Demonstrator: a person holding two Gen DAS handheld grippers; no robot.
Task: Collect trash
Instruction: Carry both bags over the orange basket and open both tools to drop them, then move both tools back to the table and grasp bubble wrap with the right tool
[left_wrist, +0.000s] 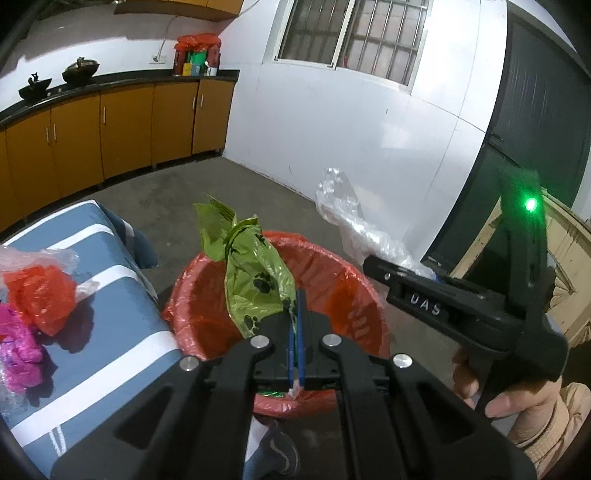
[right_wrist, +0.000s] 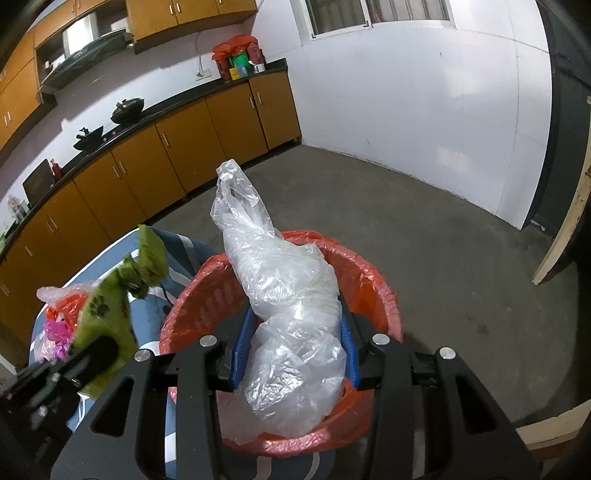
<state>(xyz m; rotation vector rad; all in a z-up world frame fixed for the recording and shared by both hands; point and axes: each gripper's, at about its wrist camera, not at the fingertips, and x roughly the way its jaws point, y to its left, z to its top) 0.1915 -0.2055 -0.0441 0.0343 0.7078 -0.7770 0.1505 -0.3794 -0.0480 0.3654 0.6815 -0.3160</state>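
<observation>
Your left claw is clamped on a green paw-print wrapper; your right claw is clamped around a clear plastic bag. Both pieces hang over the red-lined bin, not yet released, each with its long axis running up and away from the claw. Left to collect, by the look of it: red, pink and clear scraps on the striped blue surface beside the bin.
</observation>
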